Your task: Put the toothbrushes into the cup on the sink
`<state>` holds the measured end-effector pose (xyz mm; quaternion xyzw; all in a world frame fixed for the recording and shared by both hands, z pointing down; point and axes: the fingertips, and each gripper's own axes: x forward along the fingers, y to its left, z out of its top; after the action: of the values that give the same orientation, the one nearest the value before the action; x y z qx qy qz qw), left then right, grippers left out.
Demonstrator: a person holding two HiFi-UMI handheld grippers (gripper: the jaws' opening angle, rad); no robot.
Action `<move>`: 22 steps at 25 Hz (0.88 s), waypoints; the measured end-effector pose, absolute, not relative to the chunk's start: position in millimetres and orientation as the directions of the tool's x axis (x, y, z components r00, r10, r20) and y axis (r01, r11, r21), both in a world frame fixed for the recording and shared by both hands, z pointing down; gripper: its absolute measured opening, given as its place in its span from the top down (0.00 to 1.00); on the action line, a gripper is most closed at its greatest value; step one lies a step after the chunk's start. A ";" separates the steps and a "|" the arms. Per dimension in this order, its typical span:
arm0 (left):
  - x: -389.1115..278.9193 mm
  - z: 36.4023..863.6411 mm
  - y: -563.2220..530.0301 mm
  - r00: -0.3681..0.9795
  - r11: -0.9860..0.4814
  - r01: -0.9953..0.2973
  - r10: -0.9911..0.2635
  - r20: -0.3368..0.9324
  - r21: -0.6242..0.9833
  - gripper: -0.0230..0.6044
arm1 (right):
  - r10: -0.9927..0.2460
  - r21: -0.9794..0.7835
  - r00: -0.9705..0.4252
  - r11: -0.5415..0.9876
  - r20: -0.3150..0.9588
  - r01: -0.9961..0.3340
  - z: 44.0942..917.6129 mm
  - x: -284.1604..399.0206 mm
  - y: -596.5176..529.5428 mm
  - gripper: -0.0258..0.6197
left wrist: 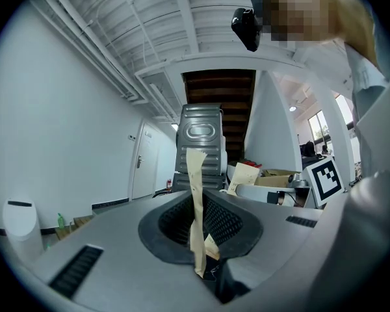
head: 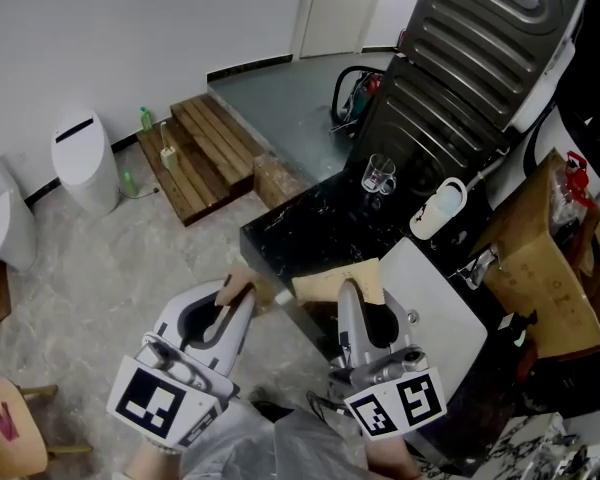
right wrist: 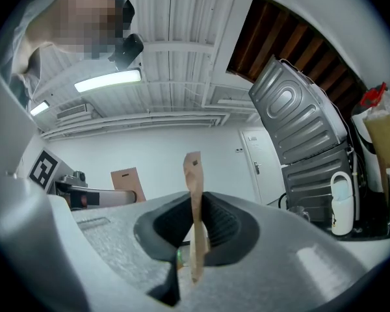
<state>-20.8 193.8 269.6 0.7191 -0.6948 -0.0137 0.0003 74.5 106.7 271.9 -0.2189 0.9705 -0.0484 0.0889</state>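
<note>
Two handheld grippers hover short of a black counter, each loaded for the drop. The left gripper is clenched on a thin brown paper sleeve, apparently a wrapped toothbrush, which stands upright between the pads and rises well past the fingertips. The right gripper pinches a second sleeve the same way, low on its length, with most of the paper free above the pads.

The glass cup stands upright on the counter, well ahead of both sets of fingertips and closer to the right pair. A white bottle stands near it, off to the right of the right fingers. The white basin lies just right of the right gripper, with the tap beyond it. Neither sleeve is in the cup yet.

The risks look plain enough. The sleeves are flat and limp and held only near one end, so either could swivel or slide in the pads on the way in. A free end that catches the rim would likely buckle rather than drop inside. The cup is light glass, and a nudge from a finger or a leaning sleeve could tip it. With both grippers side by side, two approaches at once could tangle the papers, and a wide swing on the right could clip the bottle.
</note>
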 end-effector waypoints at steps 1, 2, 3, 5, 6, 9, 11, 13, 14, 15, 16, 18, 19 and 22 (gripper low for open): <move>-20.1 269.7 191.5 0.039 -0.039 -0.999 -0.999 -0.018 0.021 0.91 | -0.439 -0.136 -0.886 0.897 -0.148 -0.421 272.9 76.2 105.1 0.92; -19.4 269.4 189.2 0.043 -0.043 -0.999 -0.999 -0.018 0.023 0.91 | -0.443 -0.138 -0.885 0.894 -0.146 -0.425 273.4 77.8 103.6 0.92; -18.7 268.8 186.8 0.047 -0.047 -0.999 -0.999 -0.018 0.025 0.91 | -0.448 -0.139 -0.882 0.892 -0.144 -0.430 273.3 79.6 102.0 0.92; -17.2 267.7 181.3 0.057 -0.057 -0.998 -0.998 -0.018 0.027 0.91 | -0.460 -0.136 -0.876 0.886 -0.145 -0.443 271.9 84.4 98.5 0.92; -16.2 267.5 178.6 0.063 -0.063 -0.998 -0.998 -0.018 0.027 0.91 | -0.468 -0.134 -0.872 0.882 -0.145 -0.451 271.2 87.4 96.9 0.92; -13.1 266.9 170.5 0.086 -0.086 -0.996 -0.996 -0.019 0.024 0.91 | -0.496 -0.129 -0.856 0.867 -0.146 -0.481 270.2 96.9 91.4 0.92; -11.4 267.2 164.1 0.103 -0.104 -0.994 -0.994 -0.018 0.024 0.91 | -0.517 -0.129 -0.844 0.855 -0.145 -0.501 270.6 102.7 87.1 0.92; -9.3 267.3 156.5 0.124 -0.125 -0.992 -0.992 -0.016 0.024 0.91 | -0.536 -0.130 -0.832 0.843 -0.143 -0.521 271.3 107.7 82.1 0.92; -8.3 266.8 152.2 0.135 -0.135 -0.991 -0.991 -0.017 0.024 0.91 | -0.544 -0.129 -0.827 0.838 -0.143 -0.530 271.4 109.4 79.3 0.92; -7.8 266.1 148.1 0.144 -0.145 -0.989 -0.989 -0.019 0.022 0.91 | -0.551 -0.128 -0.822 0.834 -0.143 -0.537 271.4 110.5 76.4 0.92; -7.5 265.5 144.0 0.152 -0.153 -0.988 -0.988 -0.021 0.020 0.91 | -0.558 -0.128 -0.818 0.830 -0.143 -0.543 271.5 111.3 73.6 0.92; -8.0 264.9 136.4 0.168 -0.169 -0.986 -0.985 -0.024 0.016 0.91 | -0.571 -0.127 -0.809 0.821 -0.143 -0.557 272.1 111.8 68.7 0.92; -9.0 265.1 132.8 0.177 -0.177 -0.984 -0.984 -0.025 0.015 0.91 | -0.577 -0.127 -0.804 0.816 -0.143 -0.563 272.5 111.3 66.7 0.92; -14.8 266.6 119.2 0.202 -0.202 -0.979 -0.979 -0.024 0.020 0.91 | -0.598 -0.125 -0.789 0.801 -0.140 -0.585 274.1 108.2 59.2 0.92</move>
<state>-14.8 119.2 266.6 0.7751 -0.6316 -0.0154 0.0002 108.2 59.2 274.1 -0.3131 0.9450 -0.0377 0.0865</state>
